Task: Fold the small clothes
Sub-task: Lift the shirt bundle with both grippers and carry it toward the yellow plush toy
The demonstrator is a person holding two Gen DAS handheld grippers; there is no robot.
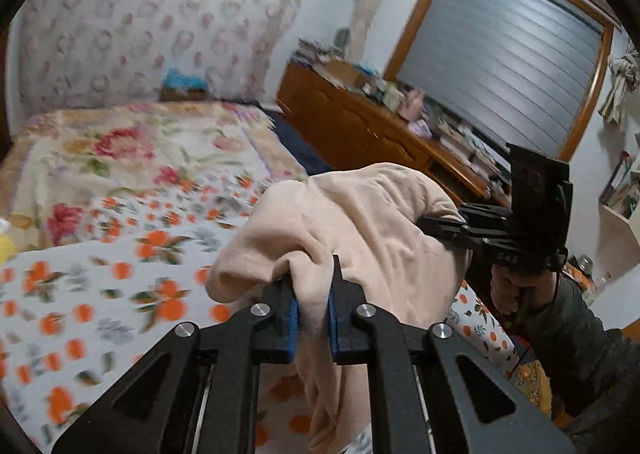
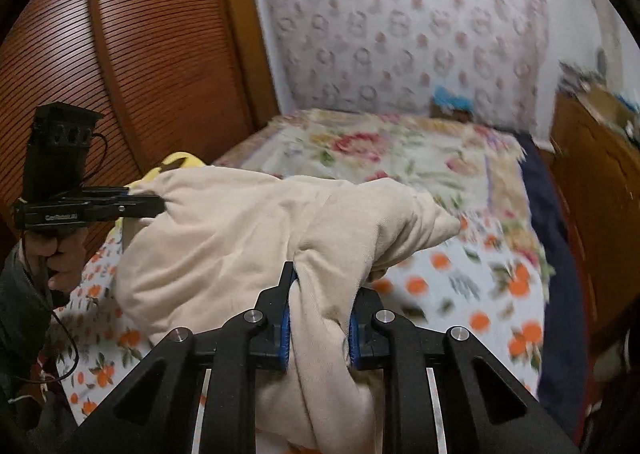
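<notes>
Holding cream garment (image 1: 352, 214) aloft over bed (image 1: 80, 294): left gripper (image 1: 313, 314), right gripper (image 2: 320, 318) both clamped on bunched cloth; no fold made yet.

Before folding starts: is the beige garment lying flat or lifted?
Lifted: the beige garment hangs bunched between both hand-held grippers, above the bed.

Floral bedspread (image 1: 120, 158), patterned wall hanging (image 2: 400, 26), wooden dresser (image 1: 360, 126), shuttered window (image 1: 500, 62), slatted wardrobe (image 2: 140, 54)
</notes>
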